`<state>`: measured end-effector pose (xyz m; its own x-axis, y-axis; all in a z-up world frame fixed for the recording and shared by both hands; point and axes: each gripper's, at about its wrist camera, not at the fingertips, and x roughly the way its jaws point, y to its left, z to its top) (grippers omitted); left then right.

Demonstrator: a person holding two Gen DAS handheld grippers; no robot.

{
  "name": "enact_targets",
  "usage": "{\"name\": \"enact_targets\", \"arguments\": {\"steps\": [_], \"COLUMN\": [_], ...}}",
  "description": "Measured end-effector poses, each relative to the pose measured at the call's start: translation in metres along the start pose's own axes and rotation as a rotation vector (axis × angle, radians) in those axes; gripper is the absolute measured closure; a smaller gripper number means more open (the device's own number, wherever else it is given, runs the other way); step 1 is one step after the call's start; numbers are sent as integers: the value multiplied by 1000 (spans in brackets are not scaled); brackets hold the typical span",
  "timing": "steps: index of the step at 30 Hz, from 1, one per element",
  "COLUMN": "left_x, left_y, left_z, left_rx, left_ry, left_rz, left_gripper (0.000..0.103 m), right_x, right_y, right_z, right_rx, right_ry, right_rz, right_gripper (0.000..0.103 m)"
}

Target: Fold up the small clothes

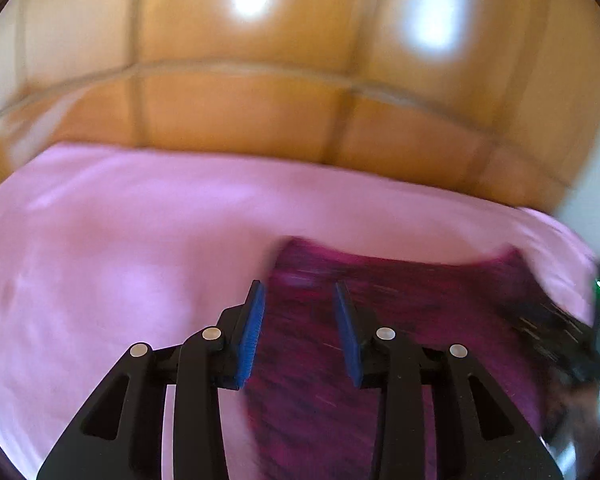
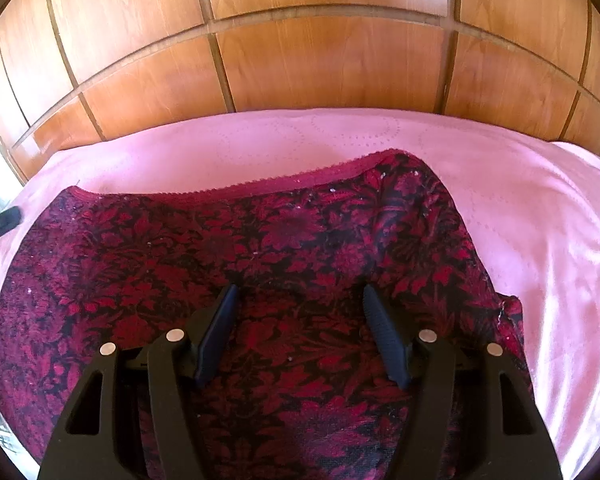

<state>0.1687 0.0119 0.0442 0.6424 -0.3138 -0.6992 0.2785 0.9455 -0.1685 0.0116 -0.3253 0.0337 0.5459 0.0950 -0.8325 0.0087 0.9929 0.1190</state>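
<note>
Your right gripper [image 2: 298, 330] fingers hang wide and empty over the floral garment [image 2: 180, 264]; left gripper [image 1: 298, 330] fingers, partly open, hold nothing. Folding is unstarted, I judge; grasp the lace waistband [image 2: 292, 178] next.

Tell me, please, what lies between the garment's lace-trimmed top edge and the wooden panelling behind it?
Only bare pink bedsheet lies between the floral garment and the wooden panelling, shown clearly in the right wrist view.
</note>
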Motion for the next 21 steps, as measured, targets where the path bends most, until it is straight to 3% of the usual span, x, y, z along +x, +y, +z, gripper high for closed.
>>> {"name": "enact_targets", "arguments": {"steps": [3,5,9,10,12,13,15,19,21], "left_x": [-14,-9,20,28,32,31,20,18,36], "left_y": [-33,-50,-71,-75,-81,-83,-81,-79,-78], "left_z": [-16,-27,-40,-44,-45,-43,-42,-31,-45], "left_rx": [101,133,151,156,186,187,158,141,151], "left_ry": [-6,36,143,164,156,140,116,80,142], "left_rz": [-87,-143,-151,-149,-103,-93,-101,-92,-60], "left_gripper": [45,44,42,62,94,103,103,103,103], "right_x": [-15,-25,-35,-32,-24,-23,-23,-28,-12], "right_y": [9,19,46,54,64,68,71,66,64], "right_z": [1,-1,-8,-12,-18,-19,-17,-5,-7], "right_rx": [1,-19,-101,-137,-193,-205,-232,-182,-174], "right_ry": [-11,-19,4,11,29,27,20,-7,16], "right_rz": [50,95,178,164,150,138,114,112,89], "right_gripper": [49,50,51,55,78,82,96,99,99]}}
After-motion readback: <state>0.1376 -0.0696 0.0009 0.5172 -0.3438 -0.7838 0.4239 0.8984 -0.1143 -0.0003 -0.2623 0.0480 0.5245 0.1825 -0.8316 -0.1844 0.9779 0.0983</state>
